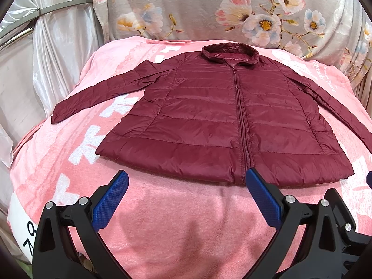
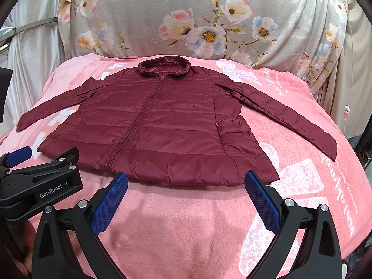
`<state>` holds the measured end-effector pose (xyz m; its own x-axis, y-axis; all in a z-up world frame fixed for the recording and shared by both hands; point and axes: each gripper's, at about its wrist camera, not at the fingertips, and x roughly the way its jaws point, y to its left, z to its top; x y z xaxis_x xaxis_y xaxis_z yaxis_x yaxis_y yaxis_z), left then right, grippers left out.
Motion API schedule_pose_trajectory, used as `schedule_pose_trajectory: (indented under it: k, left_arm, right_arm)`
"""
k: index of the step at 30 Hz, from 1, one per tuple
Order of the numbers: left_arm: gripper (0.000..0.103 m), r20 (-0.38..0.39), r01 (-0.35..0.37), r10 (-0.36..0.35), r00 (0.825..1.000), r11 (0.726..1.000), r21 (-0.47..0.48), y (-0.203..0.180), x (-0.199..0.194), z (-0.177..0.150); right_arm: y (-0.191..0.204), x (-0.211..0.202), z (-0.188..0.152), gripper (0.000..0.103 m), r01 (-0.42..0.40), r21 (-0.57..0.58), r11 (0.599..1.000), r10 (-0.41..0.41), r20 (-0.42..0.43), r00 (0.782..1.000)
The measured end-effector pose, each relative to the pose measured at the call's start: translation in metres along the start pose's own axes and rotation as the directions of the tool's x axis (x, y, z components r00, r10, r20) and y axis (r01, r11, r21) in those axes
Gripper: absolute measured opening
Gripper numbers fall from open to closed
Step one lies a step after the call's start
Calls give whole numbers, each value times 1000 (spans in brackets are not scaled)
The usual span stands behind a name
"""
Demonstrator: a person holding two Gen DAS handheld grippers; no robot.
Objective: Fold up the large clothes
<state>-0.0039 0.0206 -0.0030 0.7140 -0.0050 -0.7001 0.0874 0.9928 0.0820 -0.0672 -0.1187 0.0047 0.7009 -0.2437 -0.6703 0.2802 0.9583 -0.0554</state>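
A dark red quilted jacket point(image 1: 220, 121) lies flat, front up and zipped, on a pink blanket point(image 1: 181, 220), collar at the far side, both sleeves spread outward. It also shows in the right wrist view point(image 2: 158, 127). My left gripper point(image 1: 187, 181) is open and empty, hovering just short of the jacket's near hem, left of the zipper. My right gripper point(image 2: 186, 183) is open and empty, just short of the hem's right part. The left gripper's body point(image 2: 39, 186) appears at the lower left of the right wrist view.
The pink blanket point(image 2: 302, 186) with white print covers the raised surface. A grey floral cloth point(image 1: 209, 7) hangs behind it. Shiny white drapes point(image 1: 46, 58) hang at the left. The surface drops off at the left and right edges.
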Motion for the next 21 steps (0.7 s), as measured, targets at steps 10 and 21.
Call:
schedule_pose_trajectory:
  k: [10, 21]
  left_arm:
    - [98, 1, 0, 0, 1000, 1000, 0, 0, 0, 0]
    - [98, 0, 0, 0, 1000, 1000, -1, 0, 0, 0]
  right_arm:
    - [8, 1, 0, 98, -2, -4, 1000, 2, -3, 1000]
    - [9, 2, 0, 98, -3, -3, 1000, 3, -5, 1000]
